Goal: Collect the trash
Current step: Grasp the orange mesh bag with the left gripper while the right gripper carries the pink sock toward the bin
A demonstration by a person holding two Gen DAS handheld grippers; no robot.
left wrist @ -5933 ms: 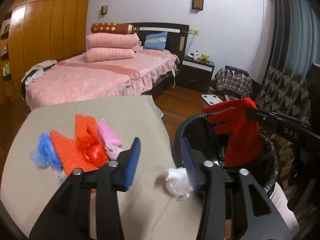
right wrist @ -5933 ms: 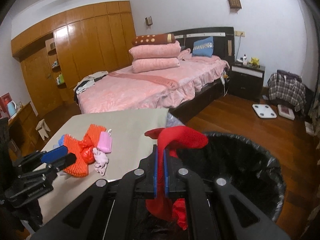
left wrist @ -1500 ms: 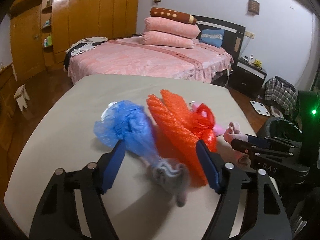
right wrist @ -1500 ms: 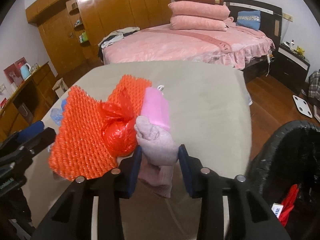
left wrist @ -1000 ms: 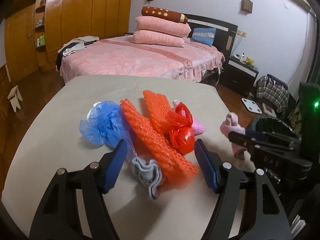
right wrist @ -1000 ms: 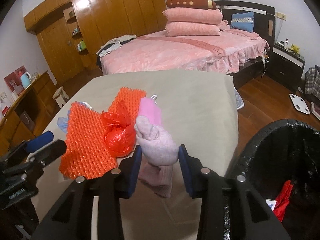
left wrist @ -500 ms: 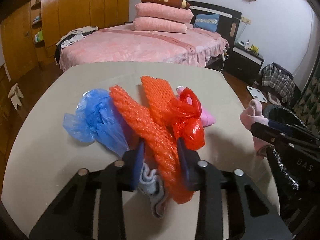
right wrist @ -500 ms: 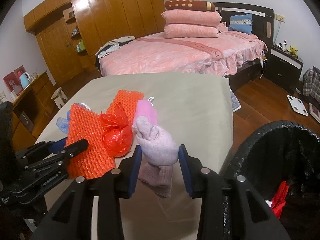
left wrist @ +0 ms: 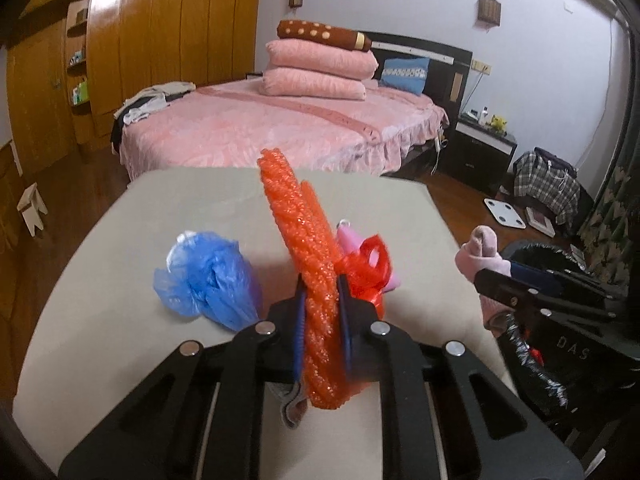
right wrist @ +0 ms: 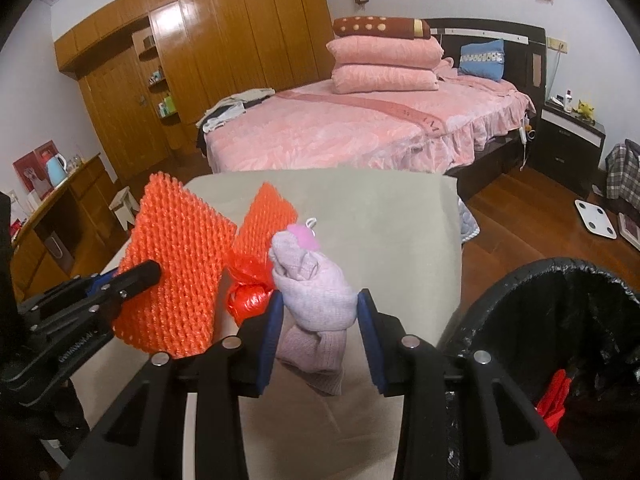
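My left gripper (left wrist: 320, 320) is shut on an orange foam net (left wrist: 308, 256) and holds it upright above the beige table (left wrist: 120, 320); the net also shows in the right wrist view (right wrist: 176, 264). My right gripper (right wrist: 320, 320) is shut on a rolled pale pink sock (right wrist: 312, 280), held near the table's right edge beside the black-lined trash bin (right wrist: 560, 280). The sock also shows in the left wrist view (left wrist: 482, 252). A blue plastic bag (left wrist: 208, 276), a red plastic bag (left wrist: 366, 268), a second orange net (right wrist: 264, 220) and a small pink item (right wrist: 306, 236) lie on the table.
The bin (left wrist: 536, 252) stands right of the table and holds red trash (right wrist: 554, 400). A grey sock (left wrist: 292, 408) hangs under the left gripper. A pink bed (right wrist: 360, 120) lies behind the table. A wooden wardrobe (right wrist: 200, 60) and a low cabinet (right wrist: 48, 216) stand at the left.
My left gripper closed on the orange net and lifted it upright off the table. My right gripper kept hold of the sock and moved slightly toward the bin.
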